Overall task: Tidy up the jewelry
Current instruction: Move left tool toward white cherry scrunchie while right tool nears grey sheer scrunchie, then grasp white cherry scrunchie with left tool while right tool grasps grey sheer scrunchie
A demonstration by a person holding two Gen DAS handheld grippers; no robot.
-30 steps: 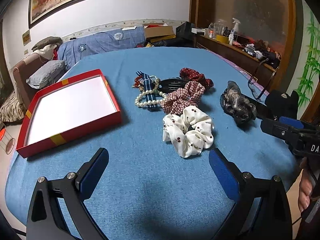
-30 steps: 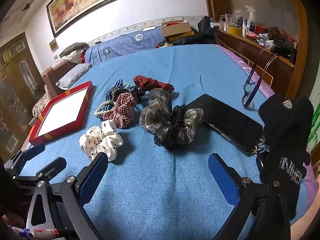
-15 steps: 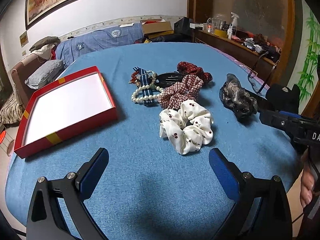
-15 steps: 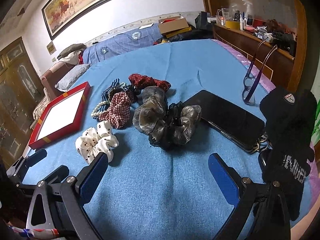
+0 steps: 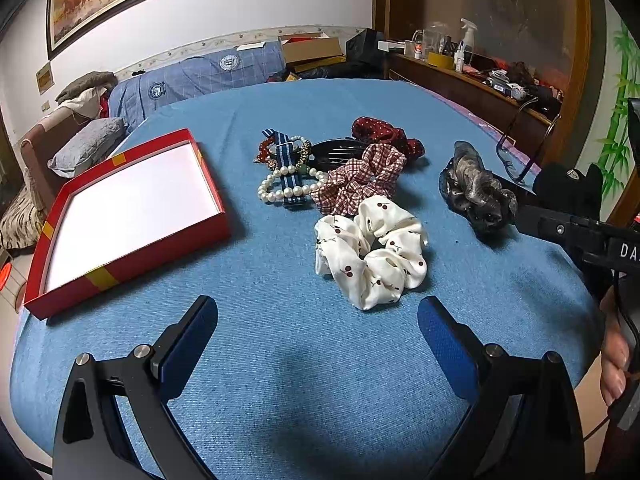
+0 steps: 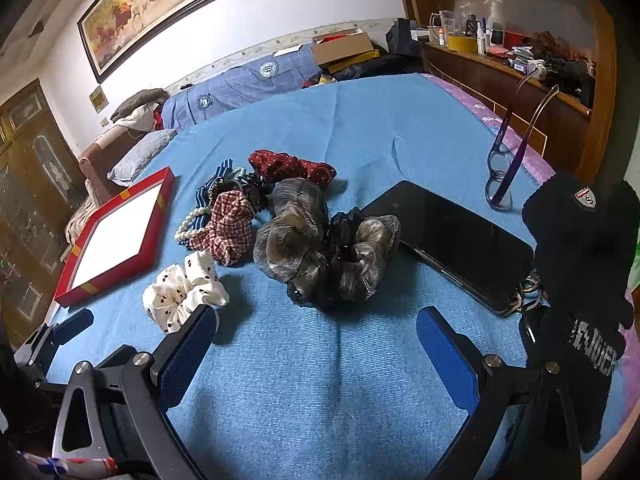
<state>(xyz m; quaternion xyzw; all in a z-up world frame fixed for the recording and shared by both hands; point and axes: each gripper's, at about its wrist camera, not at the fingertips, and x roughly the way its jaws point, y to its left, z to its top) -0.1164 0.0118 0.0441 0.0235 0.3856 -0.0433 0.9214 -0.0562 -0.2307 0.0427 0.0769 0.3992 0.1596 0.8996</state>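
Note:
A red box (image 5: 132, 248) with a white inside lies empty on the blue cloth, at the left. To its right lies a white cherry-print scrunchie (image 5: 372, 252), a red checked scrunchie (image 5: 360, 180), a pearl bracelet (image 5: 280, 190), a striped band (image 5: 286, 156), a dark hair comb (image 5: 336, 152), a red dotted scrunchie (image 5: 384, 132) and a grey-brown gauze scrunchie (image 6: 316, 244). My left gripper (image 5: 316, 340) is open, just short of the white scrunchie. My right gripper (image 6: 316, 344) is open, in front of the gauze scrunchie (image 5: 476, 192).
A black phone (image 6: 452, 236), purple glasses (image 6: 504, 176), keys and a black knit hat (image 6: 588, 248) lie at the right edge. Pillows, cardboard boxes and a wooden shelf with bottles stand behind the bed. A hand holds the right gripper's handle.
Both grippers have moved slightly forward toward the pile, so the scrunchies look a little nearer. Nothing on the cloth has moved; both stay open.

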